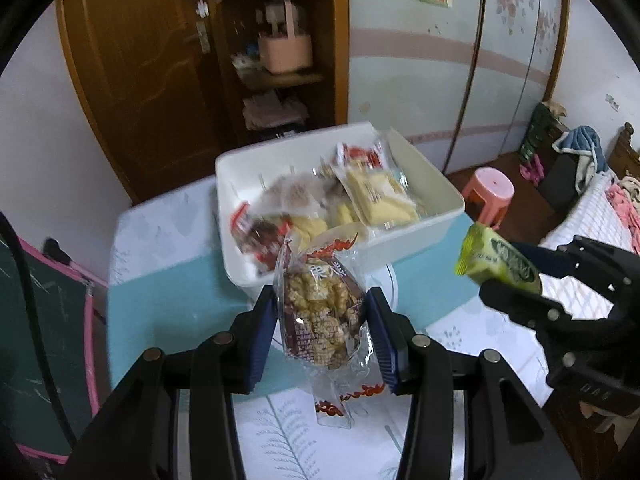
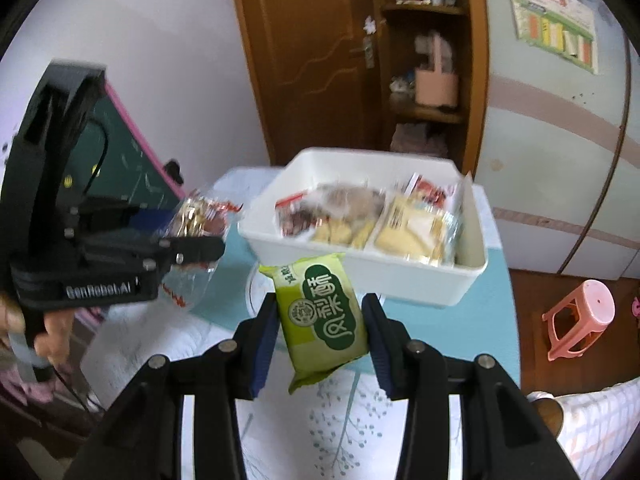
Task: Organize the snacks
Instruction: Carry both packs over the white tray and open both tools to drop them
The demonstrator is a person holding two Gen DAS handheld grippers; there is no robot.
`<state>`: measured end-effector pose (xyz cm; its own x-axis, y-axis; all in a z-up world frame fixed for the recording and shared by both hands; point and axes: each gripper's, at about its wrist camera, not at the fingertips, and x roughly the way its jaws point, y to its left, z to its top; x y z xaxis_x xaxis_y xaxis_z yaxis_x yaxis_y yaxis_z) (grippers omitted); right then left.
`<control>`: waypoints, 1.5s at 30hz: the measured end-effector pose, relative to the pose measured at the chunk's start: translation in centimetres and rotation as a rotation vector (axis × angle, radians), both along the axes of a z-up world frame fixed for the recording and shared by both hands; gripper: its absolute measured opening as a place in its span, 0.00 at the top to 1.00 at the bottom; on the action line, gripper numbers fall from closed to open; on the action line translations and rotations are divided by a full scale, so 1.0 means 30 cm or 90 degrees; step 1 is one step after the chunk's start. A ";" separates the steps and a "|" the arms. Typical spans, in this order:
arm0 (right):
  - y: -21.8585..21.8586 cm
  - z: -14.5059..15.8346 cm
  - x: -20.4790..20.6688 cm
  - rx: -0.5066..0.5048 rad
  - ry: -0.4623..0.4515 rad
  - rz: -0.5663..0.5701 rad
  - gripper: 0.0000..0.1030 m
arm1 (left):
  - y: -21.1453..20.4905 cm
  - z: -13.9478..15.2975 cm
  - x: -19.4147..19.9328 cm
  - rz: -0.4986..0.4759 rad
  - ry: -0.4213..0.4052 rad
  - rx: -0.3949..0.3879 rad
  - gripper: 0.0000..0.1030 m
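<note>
Left wrist view: left gripper (image 1: 322, 312) clamps a clear snack (image 1: 320, 312), right gripper (image 2: 320, 320) a green pack (image 2: 324, 316); bin (image 1: 444, 196) at twelve o'clock, part-filled, awaits both.

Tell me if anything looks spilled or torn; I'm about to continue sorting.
Nothing stands out. The white bin sits upright with its packets inside; the crispy snack and green packet look intact.

Packets heaped in the white rectangular plastic bin (image 1: 436, 216) smeared by blur, labels unreadable, lower packets covered by upper ones, small items on the brown wooden shelf (image 2: 424, 10) not made out, pink plastic stool (image 1: 490, 192) partly hidden behind the bin.
</note>
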<state>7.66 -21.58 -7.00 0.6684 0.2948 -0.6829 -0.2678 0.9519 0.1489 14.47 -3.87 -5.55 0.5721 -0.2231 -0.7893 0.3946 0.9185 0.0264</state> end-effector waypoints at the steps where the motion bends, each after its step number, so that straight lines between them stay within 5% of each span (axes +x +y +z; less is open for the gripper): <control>1: 0.001 0.022 0.010 0.000 -0.003 -0.006 0.59 | 0.001 0.026 0.004 0.001 -0.009 -0.001 0.58; 18: 0.007 0.338 0.294 0.012 -0.101 -0.086 0.59 | -0.031 0.269 0.303 0.058 -0.093 -0.022 0.57; 24: -0.026 0.324 0.424 0.013 -0.090 -0.115 0.59 | -0.067 0.250 0.416 0.068 -0.094 -0.021 0.57; 39: -0.100 0.134 0.632 0.030 -0.005 -0.162 0.58 | -0.138 0.025 0.616 0.089 -0.044 0.006 0.56; 41: -0.101 0.110 0.649 0.032 0.007 -0.162 0.57 | -0.132 -0.009 0.633 0.098 -0.041 0.008 0.50; 43: -0.100 0.079 0.661 0.041 0.026 -0.161 0.52 | -0.126 -0.029 0.637 0.114 -0.047 0.022 0.12; 45: -0.103 0.053 0.666 0.045 0.036 -0.170 0.43 | -0.115 -0.047 0.639 0.129 -0.053 0.026 0.00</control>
<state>27.63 -24.68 -5.41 0.6900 0.1614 -0.7056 0.0017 0.9745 0.2246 33.62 -7.31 -6.95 0.6657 -0.0664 -0.7433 0.1976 0.9762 0.0897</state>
